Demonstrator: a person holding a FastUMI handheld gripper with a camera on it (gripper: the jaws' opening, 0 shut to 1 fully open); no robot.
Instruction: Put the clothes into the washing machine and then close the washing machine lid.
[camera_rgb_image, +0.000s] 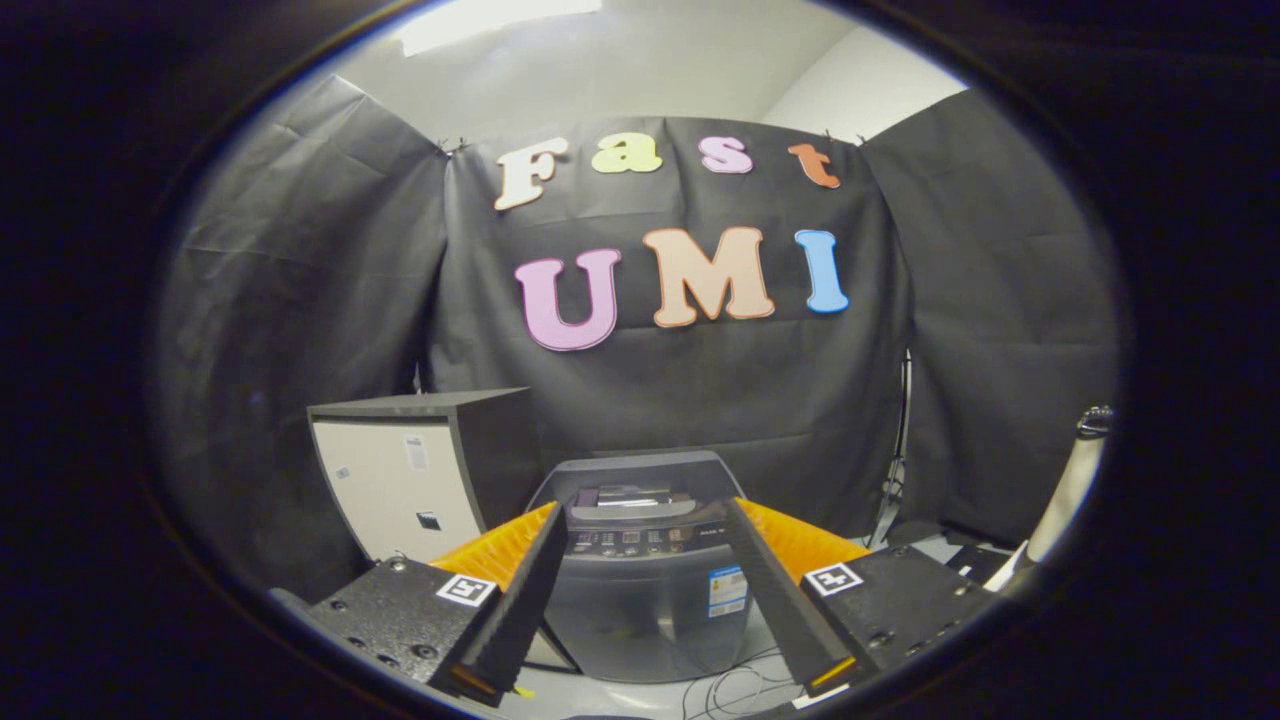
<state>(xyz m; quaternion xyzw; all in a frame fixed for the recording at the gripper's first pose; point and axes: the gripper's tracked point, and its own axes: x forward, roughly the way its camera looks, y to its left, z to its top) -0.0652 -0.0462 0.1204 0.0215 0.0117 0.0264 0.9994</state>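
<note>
A grey top-loading washing machine stands on the floor straight ahead, low down, framed between my two fingers. Its control panel faces me, and behind the panel sits the grey lid with a dark window. Whether the lid is fully down I cannot tell from this angle. My gripper is open, its fingers spread wide on either side of the machine's top. Nothing is held between them. The machine is still some way beyond the fingertips.
A dark cabinet with a pale front stands left of the machine, close to it. Loose cables lie on the floor in front of the machine. A thin stand with cords and a pale curved object are to the right.
</note>
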